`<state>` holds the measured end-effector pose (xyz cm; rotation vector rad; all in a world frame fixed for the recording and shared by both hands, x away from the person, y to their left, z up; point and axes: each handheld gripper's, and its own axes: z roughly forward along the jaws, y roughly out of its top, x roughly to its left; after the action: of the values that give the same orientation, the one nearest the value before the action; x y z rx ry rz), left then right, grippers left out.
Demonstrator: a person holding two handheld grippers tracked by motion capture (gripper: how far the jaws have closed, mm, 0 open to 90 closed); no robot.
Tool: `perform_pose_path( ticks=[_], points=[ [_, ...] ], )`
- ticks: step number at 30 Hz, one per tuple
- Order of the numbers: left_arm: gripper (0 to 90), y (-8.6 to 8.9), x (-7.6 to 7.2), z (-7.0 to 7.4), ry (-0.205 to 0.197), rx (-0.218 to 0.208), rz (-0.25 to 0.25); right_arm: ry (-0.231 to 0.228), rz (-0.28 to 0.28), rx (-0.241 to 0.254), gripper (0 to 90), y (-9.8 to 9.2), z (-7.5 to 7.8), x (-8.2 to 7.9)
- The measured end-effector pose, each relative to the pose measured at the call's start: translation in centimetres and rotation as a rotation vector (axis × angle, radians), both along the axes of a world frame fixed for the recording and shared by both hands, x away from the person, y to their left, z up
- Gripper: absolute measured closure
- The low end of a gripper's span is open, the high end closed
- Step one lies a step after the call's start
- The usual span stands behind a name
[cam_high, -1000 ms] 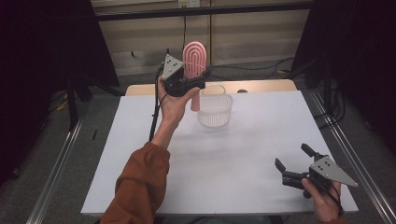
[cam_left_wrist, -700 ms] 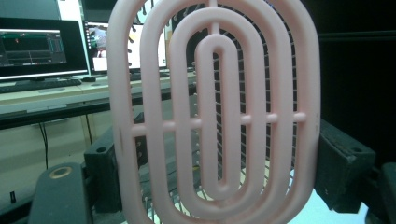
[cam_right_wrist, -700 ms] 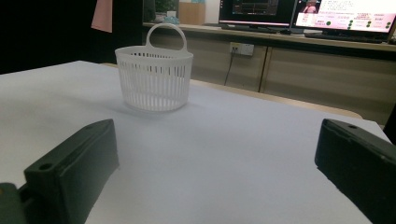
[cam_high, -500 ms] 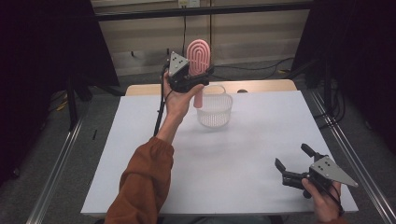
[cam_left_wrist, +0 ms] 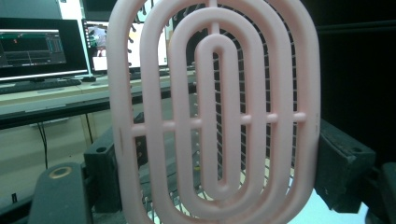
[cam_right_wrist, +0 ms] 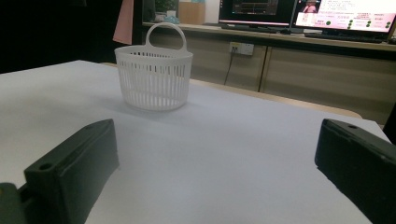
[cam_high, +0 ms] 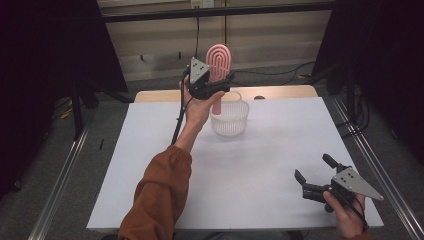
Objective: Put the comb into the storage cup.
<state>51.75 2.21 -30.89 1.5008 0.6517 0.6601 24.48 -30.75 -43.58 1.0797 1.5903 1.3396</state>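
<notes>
The left gripper (cam_high: 216, 89), clamped on a pink slotted paddle (cam_high: 219, 62) held upright, has drifted right, now above the white basket (cam_high: 229, 119) on the table (cam_high: 150, 165). The right gripper (cam_high: 315, 175) rests unmoved, jaws wide and empty.

Pink swatter (cam_left_wrist: 215, 116): in the left gripper view its top and bottom run past the picture's edges, and the handle is out of frame.
Left claw (cam_high: 216, 90): from above, the grip point sits behind the claw's body and the hand (cam_high: 197, 107) (contact itself hidden).
Basket (cam_high: 230, 117): the swatter's handle covers part of its near-left rim; what lies inside is too small to tell.
Right claw (cam_right_wrist: 219, 172): its own view cuts both black jaws off at the bottom edge.
Screens (cam_right_wrist: 341, 14): the writing is too small and blurred to read.
Sleeve (cam_high: 160, 200): cut off by the bottom edge.
</notes>
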Motion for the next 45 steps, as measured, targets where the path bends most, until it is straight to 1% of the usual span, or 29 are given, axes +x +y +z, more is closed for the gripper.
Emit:
perform_pose_path(
  ticks=[2, 3, 9, 12, 14, 16, 18, 21, 24, 25, 30, 31, 33, 34, 37, 38, 43, 45],
  points=[
    [20.3, -0.1, 0.2, -0.4, 0.006, 0.007, -0.001, -0.001, 0.000, 0.001, 0.0, 0.0, 0.0, 0.0],
    [20.3, -0.2, 0.2, -0.5, 0.009, 0.002, -0.002, 0.001, 0.002, 0.000, 0.0, 0.0, 0.0, 0.0],
    [20.3, -0.3, 0.4, -1.2, 0.007, 0.028, -0.011, 0.001, 0.002, 0.002, 0.0, 0.0, 0.0, -0.1],
    [20.3, -0.5, 0.4, -1.5, 0.012, 0.017, -0.016, 0.001, 0.001, 0.001, 0.0, 0.0, 0.0, -0.1],
    [20.3, -0.6, 0.5, -1.7, 0.007, 0.035, -0.015, 0.001, 0.002, -0.002, 0.0, 0.0, 0.0, -0.1],
    [20.3, -0.6, 0.5, -2.1, 0.013, 0.041, -0.016, 0.001, 0.002, 0.000, 0.0, 0.0, 0.0, -0.1],
    [20.2, -0.6, 0.6, -2.5, 0.022, 0.036, -0.018, 0.003, 0.002, 0.002, 0.0, 0.0, 0.0, -0.1],
    [20.3, -0.6, 0.6, -3.1, 0.032, 0.046, -0.016, 0.002, 0.001, 0.000, 0.0, 0.0, 0.0, -0.2],
    [20.2, -0.5, 0.6, -3.5, 0.040, 0.045, -0.013, 0.002, 0.003, 0.001, 0.0, 0.0, 0.0, -0.1],
    [20.2, -0.5, 0.6, -3.7, 0.047, 0.048, -0.012, 0.002, 0.003, 0.001, 0.0, 0.0, 0.0, -0.1],
    [20.1, -0.5, 0.5, -4.2, 0.053, 0.076, -0.026, 0.000, 0.005, -0.003, 0.0, 0.0, 0.0, -0.1],
    [20.1, -0.5, 0.4, -4.3, 0.054, 0.075, -0.028, 0.002, 0.005, -0.003, 0.0, 0.0, 0.0, -0.1],
    [20.0, -0.4, 0.4, -4.8, 0.073, 0.078, -0.035, 0.002, 0.005, -0.003, 0.0, 0.0, 0.0, -0.2],
    [19.9, -0.4, 0.4, -5.1, 0.086, 0.080, -0.030, 0.001, 0.004, -0.004, 0.0, 0.0, 0.0, -0.1],
    [19.9, -0.4, 0.4, -5.9, 0.103, 0.094, -0.032, 0.003, 0.003, -0.003, 0.0, 0.0, 0.0, -0.1],
    [19.9, -0.4, 0.5, -6.2, 0.108, 0.105, -0.029, 0.003, 0.003, -0.003, 0.0, 0.0, 0.0, -0.2],
    [19.8, -0.6, 0.3, -6.3, 0.109, 0.112, -0.032, 0.003, 0.004, -0.007, 0.0, 0.0, 0.0, -0.1],
    [19.7, -0.6, 0.3, -6.3, 0.103, 0.123, -0.036, 0.003, 0.004, -0.007, 0.0, 0.0, 0.0, -0.1]
  ],
)
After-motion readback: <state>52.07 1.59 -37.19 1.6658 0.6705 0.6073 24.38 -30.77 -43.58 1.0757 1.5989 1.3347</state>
